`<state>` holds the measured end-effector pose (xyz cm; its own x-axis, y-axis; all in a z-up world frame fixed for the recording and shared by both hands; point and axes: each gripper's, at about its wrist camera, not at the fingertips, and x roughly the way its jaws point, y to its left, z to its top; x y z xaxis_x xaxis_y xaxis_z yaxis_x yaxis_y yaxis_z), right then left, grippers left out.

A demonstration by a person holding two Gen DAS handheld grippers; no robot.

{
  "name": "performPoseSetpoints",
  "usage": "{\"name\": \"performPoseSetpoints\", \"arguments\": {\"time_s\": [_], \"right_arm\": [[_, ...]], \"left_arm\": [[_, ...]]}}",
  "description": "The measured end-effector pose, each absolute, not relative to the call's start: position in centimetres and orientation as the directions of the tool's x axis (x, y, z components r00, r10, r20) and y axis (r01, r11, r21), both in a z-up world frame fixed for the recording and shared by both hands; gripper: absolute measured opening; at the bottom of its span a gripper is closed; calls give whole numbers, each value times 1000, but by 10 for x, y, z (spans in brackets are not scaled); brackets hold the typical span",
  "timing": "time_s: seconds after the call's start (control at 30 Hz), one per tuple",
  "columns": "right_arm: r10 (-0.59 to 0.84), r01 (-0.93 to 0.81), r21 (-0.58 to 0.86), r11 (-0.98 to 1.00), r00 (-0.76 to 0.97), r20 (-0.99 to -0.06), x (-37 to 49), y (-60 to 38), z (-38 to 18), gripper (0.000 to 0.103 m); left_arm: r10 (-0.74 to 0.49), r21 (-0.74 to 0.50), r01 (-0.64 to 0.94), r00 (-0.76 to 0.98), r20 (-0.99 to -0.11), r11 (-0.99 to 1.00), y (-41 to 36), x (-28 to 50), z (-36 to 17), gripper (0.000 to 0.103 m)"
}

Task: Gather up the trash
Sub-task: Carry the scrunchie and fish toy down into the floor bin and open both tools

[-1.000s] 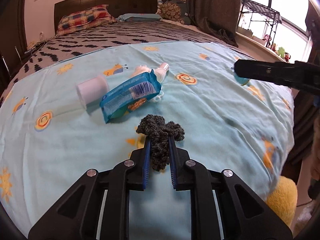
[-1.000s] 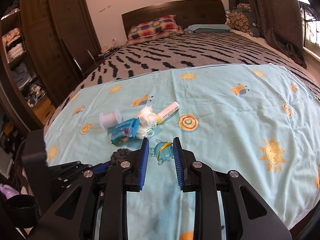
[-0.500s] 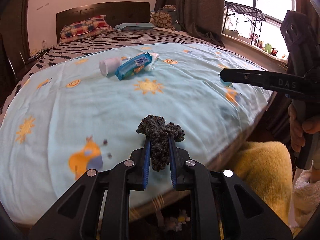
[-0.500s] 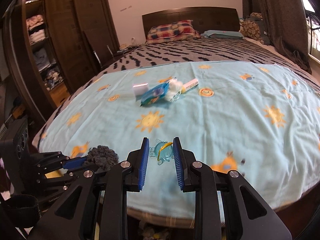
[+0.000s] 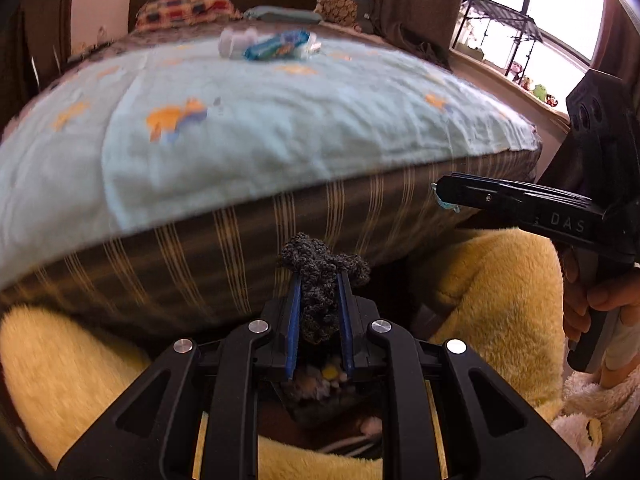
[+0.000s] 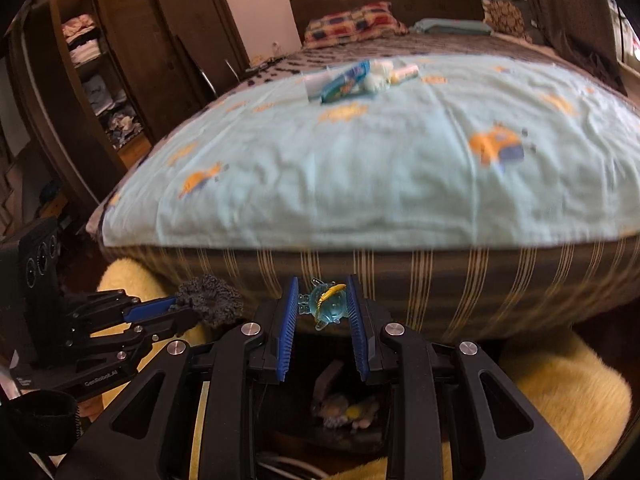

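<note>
Two pieces in hand, left gripper (image 5: 319, 304) clamping a scrunchie (image 5: 322, 280), right gripper (image 6: 322, 308) a trinket (image 6: 324, 303), we judge release into the bin (image 6: 344, 408) below the bed (image 6: 360, 184) comes next.

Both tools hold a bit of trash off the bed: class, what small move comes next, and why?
Probably lower both over the dark bin below: left tool grips a grey knit scrap, right tool a small blue toy.

The dark grey knitted yarn clump (image 5: 320, 276) looks rough and woolly, the little translucent blue plastic toy (image 6: 323, 303) glossy. Pale blue printed cotton sheet (image 6: 360, 184) is matt and creased; yellow plush rug (image 5: 500, 280) is fluffy, and the left tool (image 5: 319, 296) is matt black plastic.
</note>
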<state>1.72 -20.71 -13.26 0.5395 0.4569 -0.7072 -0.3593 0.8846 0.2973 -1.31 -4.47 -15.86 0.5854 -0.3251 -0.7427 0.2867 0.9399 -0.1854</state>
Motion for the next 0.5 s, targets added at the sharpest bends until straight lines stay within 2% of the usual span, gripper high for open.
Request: {"name": "performPoseSetpoints", "arguments": {"time_s": [0.27, 0.5], "right_arm": [[431, -295, 334, 895, 385, -816, 10, -196, -207, 26], [439, -260, 369, 892, 306, -845, 9, -190, -243, 26]], "left_arm": [[-333, -246, 244, 441, -833, 938, -50, -11, -221, 16], [-304, -239, 215, 359, -882, 947, -56, 4, -254, 16]]}}
